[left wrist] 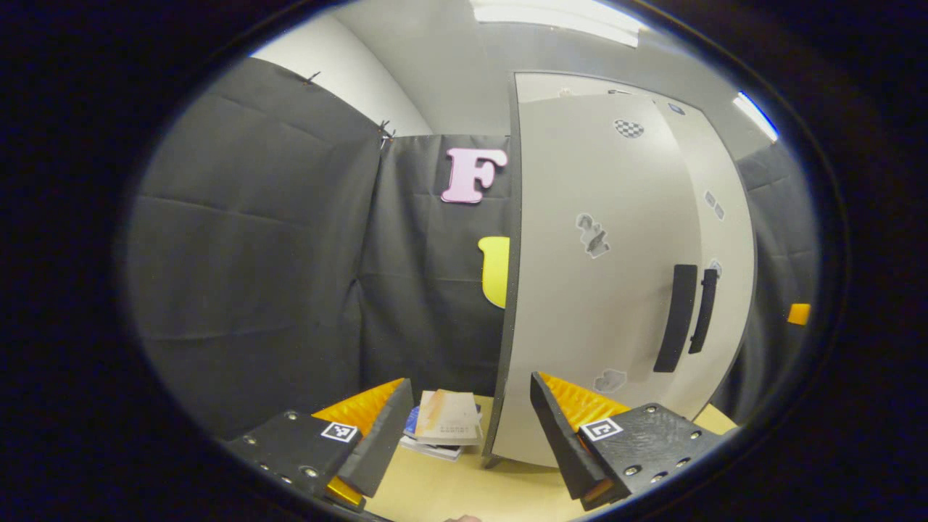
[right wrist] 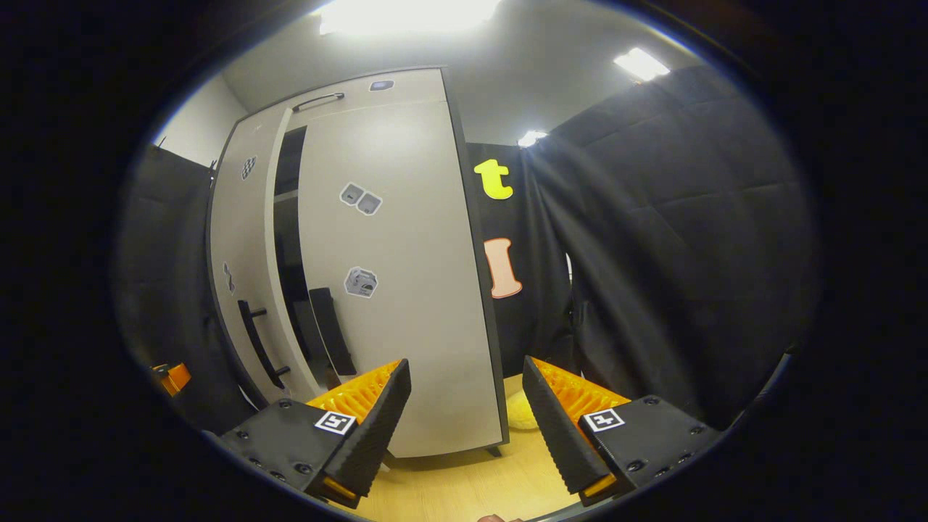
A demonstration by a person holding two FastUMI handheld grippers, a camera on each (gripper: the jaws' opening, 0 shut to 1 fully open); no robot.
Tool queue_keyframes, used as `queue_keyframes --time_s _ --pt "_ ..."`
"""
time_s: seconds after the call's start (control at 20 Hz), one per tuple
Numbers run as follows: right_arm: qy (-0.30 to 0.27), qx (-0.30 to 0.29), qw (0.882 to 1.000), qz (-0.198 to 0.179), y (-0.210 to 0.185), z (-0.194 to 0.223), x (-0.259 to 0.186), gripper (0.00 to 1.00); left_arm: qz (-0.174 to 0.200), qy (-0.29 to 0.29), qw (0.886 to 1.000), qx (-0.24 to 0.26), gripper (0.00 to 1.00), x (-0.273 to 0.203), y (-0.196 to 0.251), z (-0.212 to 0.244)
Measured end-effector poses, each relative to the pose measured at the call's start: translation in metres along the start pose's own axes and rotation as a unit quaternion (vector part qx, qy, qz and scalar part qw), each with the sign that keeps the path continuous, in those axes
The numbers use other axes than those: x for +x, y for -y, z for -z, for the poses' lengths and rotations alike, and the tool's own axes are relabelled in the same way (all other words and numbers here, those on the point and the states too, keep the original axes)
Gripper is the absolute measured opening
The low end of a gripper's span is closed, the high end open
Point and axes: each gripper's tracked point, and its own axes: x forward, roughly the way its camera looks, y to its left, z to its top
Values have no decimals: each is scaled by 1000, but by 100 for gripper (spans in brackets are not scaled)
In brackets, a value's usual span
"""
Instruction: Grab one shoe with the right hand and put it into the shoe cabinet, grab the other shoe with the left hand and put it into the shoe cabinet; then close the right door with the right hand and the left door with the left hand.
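Note:
The pale grey shoe cabinet [left wrist: 594, 188] stands upright close ahead in the left gripper view. Its left door [left wrist: 580, 304] and right door [left wrist: 725, 239] carry black handles [left wrist: 676, 319] side by side. My left gripper [left wrist: 470, 384] is open with nothing between its fingers, level with the cabinet's left edge. In the right gripper view the cabinet's right door [right wrist: 406, 275] looks flush, while the left door [right wrist: 243, 239] stands ajar with a dark gap [right wrist: 290, 217] beside it. My right gripper [right wrist: 464, 366] is open and holds nothing, near the cabinet's right edge.
A stack of books [left wrist: 446, 424] lies on the wooden surface [left wrist: 449, 486] left of the cabinet. A yellow soft object [right wrist: 518, 409] sits behind the cabinet's right corner. Black cloth walls close in on both sides. An orange part of the other gripper [right wrist: 170, 377] shows far left.

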Motion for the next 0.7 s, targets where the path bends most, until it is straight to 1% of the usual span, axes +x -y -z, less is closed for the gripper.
queue_keyframes --time_s 0.15,0.2,0.4,0.65,0.7 --pt "-1 -6 1000 -1 -4 4 -3 98 12 -5 1000 0 89 4 7 8" --pt "-2 -9 1000 -2 -6 5 -4 98 18 -8 1000 -3 100 4 10 12" --pt "-6 -17 1000 -6 -12 9 -7 98 35 -19 999 -7 94 9 17 25" --pt "-9 -28 1000 -11 -15 14 -10 98 48 -38 998 -12 95 15 23 44" --pt "-9 -31 999 -13 -15 16 -10 98 50 -39 998 -10 100 15 24 48"
